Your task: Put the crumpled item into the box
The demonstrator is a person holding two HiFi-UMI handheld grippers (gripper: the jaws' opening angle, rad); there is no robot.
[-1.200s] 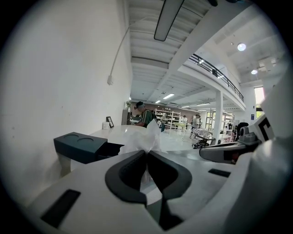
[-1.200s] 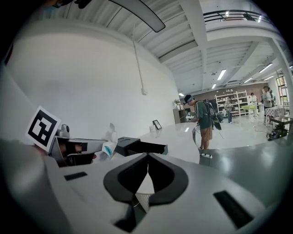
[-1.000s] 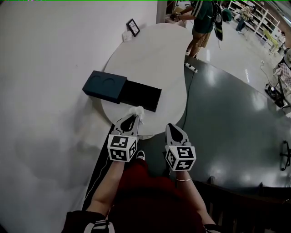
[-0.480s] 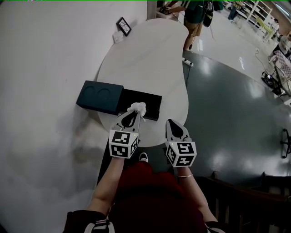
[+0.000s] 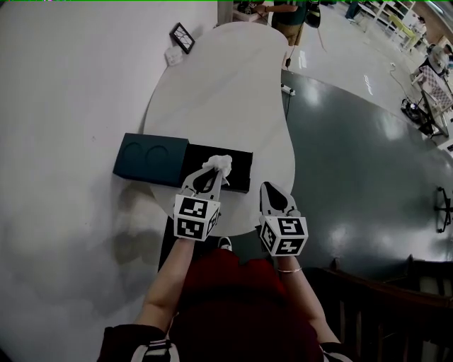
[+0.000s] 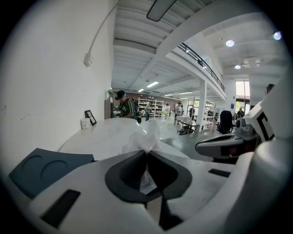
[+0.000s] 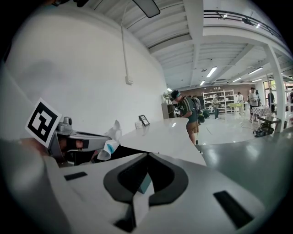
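The crumpled item (image 5: 219, 165) is a wad of white paper, and my left gripper (image 5: 210, 177) is shut on it. It hangs over the near left part of the open black box (image 5: 236, 170), which lies on the white table (image 5: 226, 92). The box's dark teal lid (image 5: 150, 158) lies against its left end. In the left gripper view the paper (image 6: 145, 137) sticks up past the closed jaws, with the lid (image 6: 43, 167) at lower left. My right gripper (image 5: 272, 192) is shut on nothing, beside the box's right end near the table's front edge. From the right gripper view, the paper (image 7: 110, 142) shows at the left.
A white wall runs along the table's left side. Far back on the table stand a small picture frame (image 5: 182, 37) and a white block (image 5: 173, 55). A person (image 5: 287, 10) stands at the table's far end. A power strip (image 5: 287, 90) lies on the dark floor (image 5: 354, 155).
My left gripper has carried the crumpled paper forward from the table's front edge to over the black box. The right gripper has kept its place beside it.
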